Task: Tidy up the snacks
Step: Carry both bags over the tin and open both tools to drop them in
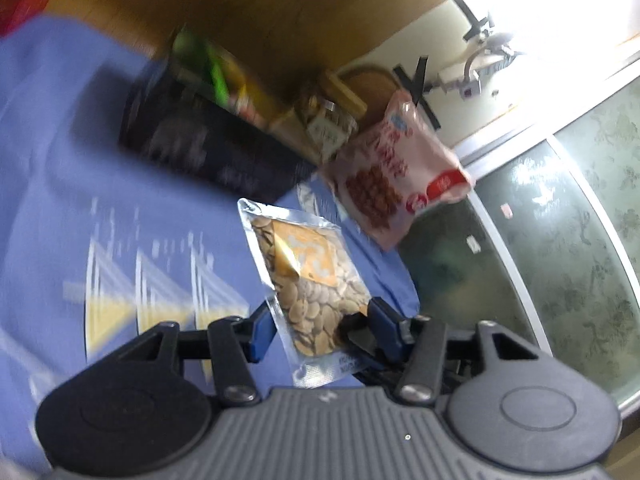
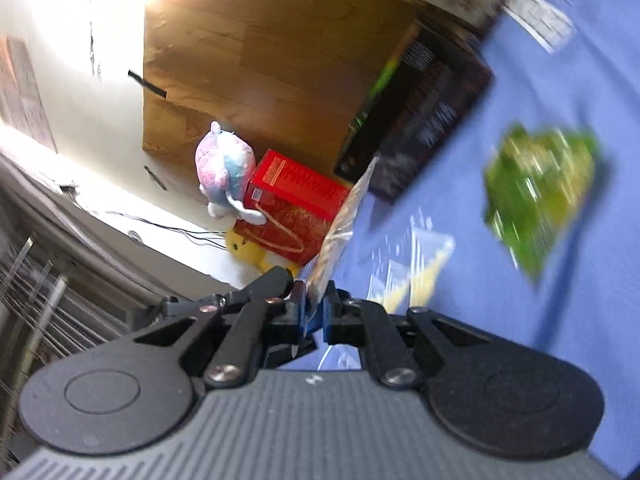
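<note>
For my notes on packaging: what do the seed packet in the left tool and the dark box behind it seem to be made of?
Seed packet: apparently clear glossy plastic film with silvery sealed edges; the seeds show through it and it glints. Dark box: probably printed cardboard, judging by its flat faces and straight edges, though blur leaves the finish uncertain.

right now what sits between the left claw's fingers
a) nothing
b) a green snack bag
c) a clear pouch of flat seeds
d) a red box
c, the clear pouch of flat seeds has its lower end between the left claw fingers.
</note>
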`<state>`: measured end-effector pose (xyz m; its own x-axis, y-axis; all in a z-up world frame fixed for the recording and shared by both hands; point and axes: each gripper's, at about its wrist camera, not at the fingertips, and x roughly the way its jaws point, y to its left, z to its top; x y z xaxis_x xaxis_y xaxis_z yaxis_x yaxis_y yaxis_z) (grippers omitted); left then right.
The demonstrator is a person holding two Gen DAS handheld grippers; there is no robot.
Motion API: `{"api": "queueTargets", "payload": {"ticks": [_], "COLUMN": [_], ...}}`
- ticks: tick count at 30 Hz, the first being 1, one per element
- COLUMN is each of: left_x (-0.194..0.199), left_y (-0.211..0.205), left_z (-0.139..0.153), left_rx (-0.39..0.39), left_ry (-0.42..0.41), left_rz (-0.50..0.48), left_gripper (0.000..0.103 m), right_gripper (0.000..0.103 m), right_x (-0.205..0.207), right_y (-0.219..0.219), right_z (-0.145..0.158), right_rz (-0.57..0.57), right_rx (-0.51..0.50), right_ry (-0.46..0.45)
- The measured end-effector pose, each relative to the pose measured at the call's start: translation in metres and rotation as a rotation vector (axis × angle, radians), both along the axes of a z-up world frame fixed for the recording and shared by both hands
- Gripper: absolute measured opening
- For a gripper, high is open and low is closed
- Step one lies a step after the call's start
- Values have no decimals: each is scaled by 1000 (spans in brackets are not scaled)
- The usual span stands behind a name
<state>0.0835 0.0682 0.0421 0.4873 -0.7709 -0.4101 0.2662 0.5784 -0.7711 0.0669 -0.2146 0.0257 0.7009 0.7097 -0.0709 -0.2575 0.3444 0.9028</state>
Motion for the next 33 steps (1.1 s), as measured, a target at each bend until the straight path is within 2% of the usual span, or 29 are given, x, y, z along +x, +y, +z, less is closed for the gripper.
{"api": "queueTargets", "payload": {"ticks": [6, 9, 11, 13, 15, 18, 19, 20, 22, 25, 30, 33], "left_x": [75, 118, 138, 151, 154, 148, 146, 143, 138, 129, 98, 70], "left_y": [6, 11, 12, 10, 8, 6, 5, 5, 6, 7, -9, -28], "left_z": [36, 39, 39, 38, 39, 39, 39, 39, 40, 46, 57, 56], "left_rx": [93, 132, 188, 283, 333, 343, 349, 354, 357, 333, 337, 369], "left_ry": [-76, -59, -54, -62, -78, -105, -109, -112, -117, -131, -167, -193], "left_rz": [82, 142, 182, 225, 236, 235, 238, 239, 242, 247, 208, 156], "left_gripper": [58, 62, 69, 71, 71, 71, 71, 71, 71, 71, 71, 71], "right_gripper": [11, 11, 11, 11, 14, 18, 21, 32, 47, 47, 47, 47], "right_x": [70, 120, 151, 175, 190, 207, 210, 209, 200, 181, 132, 96], "right_y": [7, 15, 24, 33, 43, 54, 58, 62, 66, 55, 16, -4], "right_z": [48, 68, 76, 82, 79, 70, 69, 69, 73, 81, 83, 74], "right_rz": [-27, -26, -23, -33, -43, 14, 36, 34, -4, -73, -164, -210], "right_rx": [-162, -240, -316, -411, -537, -555, -565, -588, -660, -679, -631, -571], "right_ry": [-74, -81, -87, -88, -86, -55, -58, -64, -90, -126, -133, -112]}}
